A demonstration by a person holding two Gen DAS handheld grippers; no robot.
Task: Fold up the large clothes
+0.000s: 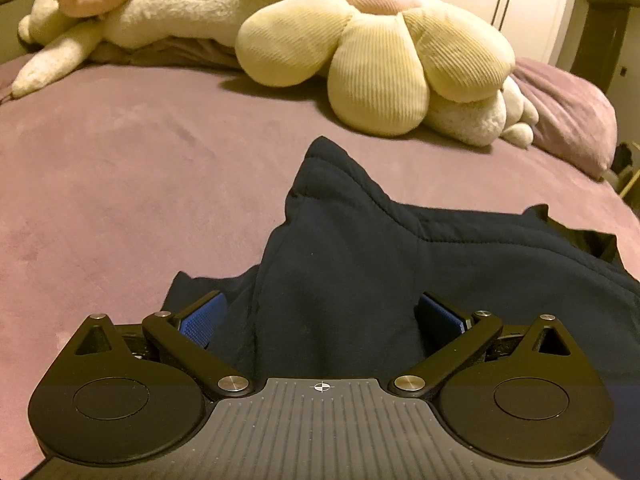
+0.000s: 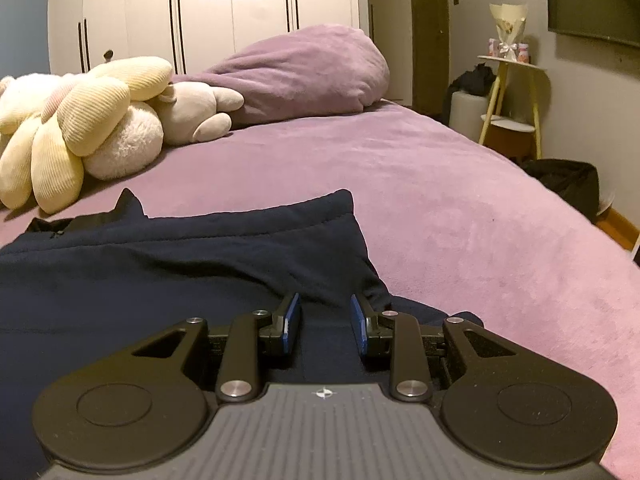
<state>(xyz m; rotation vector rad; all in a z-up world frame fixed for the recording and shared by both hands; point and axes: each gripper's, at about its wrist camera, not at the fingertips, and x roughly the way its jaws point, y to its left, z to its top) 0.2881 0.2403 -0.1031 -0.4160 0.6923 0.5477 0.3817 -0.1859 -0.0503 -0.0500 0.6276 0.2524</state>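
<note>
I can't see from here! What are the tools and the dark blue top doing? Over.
Left tool wide open around a bunched fold of the top. Right tool open over its edge. Flower cushion well clear.

I see a matt, soft navy fleece garment [image 1: 360,264] on a velvety mauve bedspread [image 1: 120,168]; the flower cushion [image 1: 376,52] looks ribbed corduroy.

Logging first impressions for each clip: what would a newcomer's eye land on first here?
Probably the dark navy garment spread on the purple bed cover, bunched between the open left gripper and under the right gripper, whose pads stand apart. Next, the big yellow flower cushion at the far side of the bed, lying over white plush toys.
</note>
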